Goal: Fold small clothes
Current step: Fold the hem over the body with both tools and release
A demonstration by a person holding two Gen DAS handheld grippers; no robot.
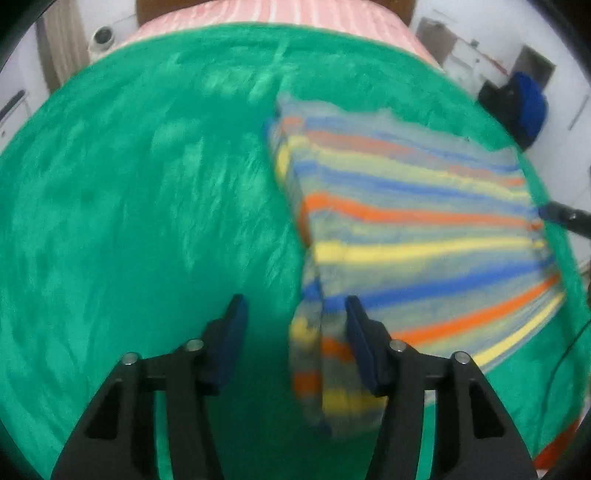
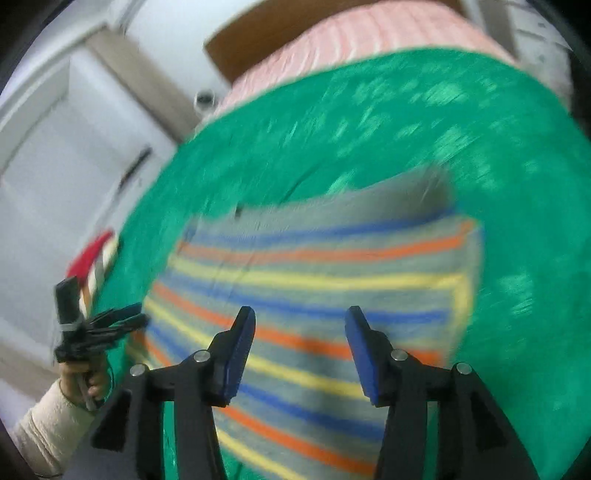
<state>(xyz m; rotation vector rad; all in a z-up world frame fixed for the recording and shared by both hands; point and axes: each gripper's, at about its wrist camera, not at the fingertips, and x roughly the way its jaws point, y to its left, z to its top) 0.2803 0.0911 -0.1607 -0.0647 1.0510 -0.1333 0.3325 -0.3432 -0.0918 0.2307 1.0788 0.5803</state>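
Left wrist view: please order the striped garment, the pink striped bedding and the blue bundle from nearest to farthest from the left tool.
1. Striped garment: right of centre, its sleeve reaching between the fingers of the left tool.
2. Blue bundle: upper right, beyond the green blanket.
3. Pink striped bedding: top edge, behind the blanket.
Items 2 and 3 are too close to call.

A soft striped shirt [image 1: 413, 236] with blue, orange and yellow lines lies on a fuzzy green blanket [image 1: 140, 206]. The left black gripper [image 1: 295, 325] is wide open, its right finger touching the shirt's sleeve [image 1: 325, 369].
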